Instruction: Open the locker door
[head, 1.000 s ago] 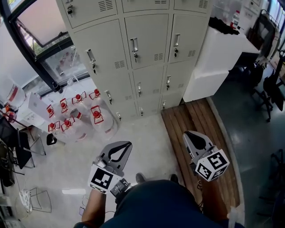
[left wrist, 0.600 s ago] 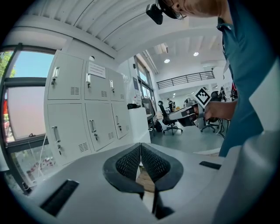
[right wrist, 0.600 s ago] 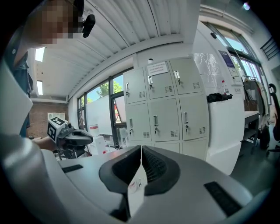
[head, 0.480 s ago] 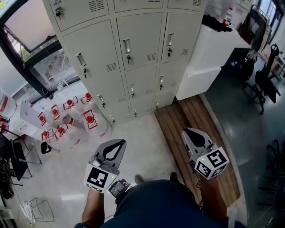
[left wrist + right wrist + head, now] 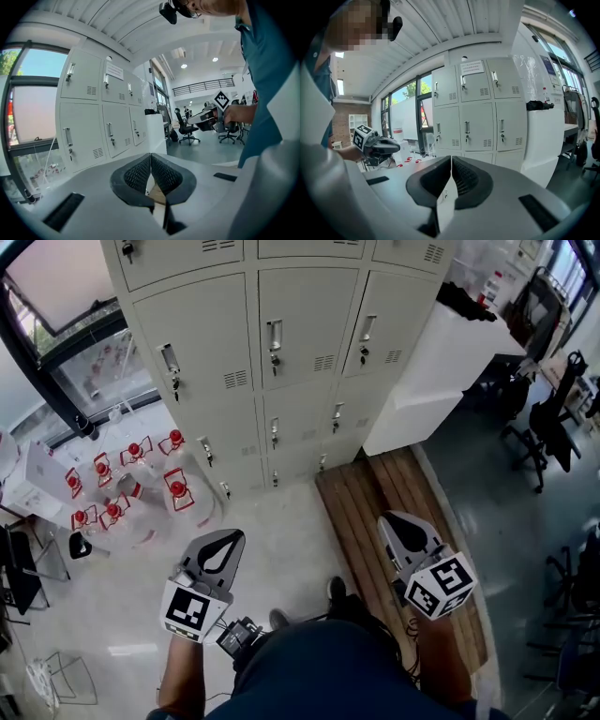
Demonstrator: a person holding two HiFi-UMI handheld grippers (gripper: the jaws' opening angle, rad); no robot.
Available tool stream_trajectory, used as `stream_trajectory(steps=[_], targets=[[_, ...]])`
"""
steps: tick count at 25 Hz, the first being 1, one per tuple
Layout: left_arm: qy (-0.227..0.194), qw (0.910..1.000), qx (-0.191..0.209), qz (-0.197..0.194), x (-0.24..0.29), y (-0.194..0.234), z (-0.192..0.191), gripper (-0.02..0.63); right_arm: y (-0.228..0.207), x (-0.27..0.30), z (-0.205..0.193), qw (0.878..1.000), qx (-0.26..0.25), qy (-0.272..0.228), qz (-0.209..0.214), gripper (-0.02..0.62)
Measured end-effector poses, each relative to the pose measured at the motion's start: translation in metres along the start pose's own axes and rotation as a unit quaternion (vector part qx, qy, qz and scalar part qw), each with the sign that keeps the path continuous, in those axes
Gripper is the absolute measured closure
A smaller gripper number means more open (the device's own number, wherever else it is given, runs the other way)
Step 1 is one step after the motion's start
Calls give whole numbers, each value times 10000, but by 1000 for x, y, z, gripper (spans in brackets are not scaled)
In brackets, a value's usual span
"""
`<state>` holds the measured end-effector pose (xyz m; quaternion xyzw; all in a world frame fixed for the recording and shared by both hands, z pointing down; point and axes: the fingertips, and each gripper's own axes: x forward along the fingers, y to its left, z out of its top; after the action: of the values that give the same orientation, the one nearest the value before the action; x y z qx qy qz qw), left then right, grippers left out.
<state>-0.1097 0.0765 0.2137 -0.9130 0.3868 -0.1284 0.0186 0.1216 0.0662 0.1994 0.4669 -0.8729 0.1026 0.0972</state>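
Beige steel locker bank [image 5: 298,320]: all doors closed. Left gripper [image 5: 225,540] and right gripper [image 5: 395,522] hang well short of the locker bank, jaws clenched together, grasping nothing.

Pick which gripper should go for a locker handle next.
Right, marginally. The right gripper faces the lockers squarely, a door handle just above its shut jaws. The left gripper has them off to its left. Both are empty and well short.
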Motion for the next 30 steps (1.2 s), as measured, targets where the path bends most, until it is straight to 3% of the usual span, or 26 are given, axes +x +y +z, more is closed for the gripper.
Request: stream_trajectory(steps=[4,8,14,30], targets=[[60,9991,-67,406,13,23,0,588,-27,32,1,9998,38,67,173,557],[11,9954,-300,911,28,40,9,588,-50,76,16,9981,-104,23,605,557],[123,9902,-417,1329,45,56,10,588,-65,119,26,9939,-205,85,1077,557],[388,9845,-644,1587,48,59,-19,588,-79,149,13,9916,-149,285,1254,557]])
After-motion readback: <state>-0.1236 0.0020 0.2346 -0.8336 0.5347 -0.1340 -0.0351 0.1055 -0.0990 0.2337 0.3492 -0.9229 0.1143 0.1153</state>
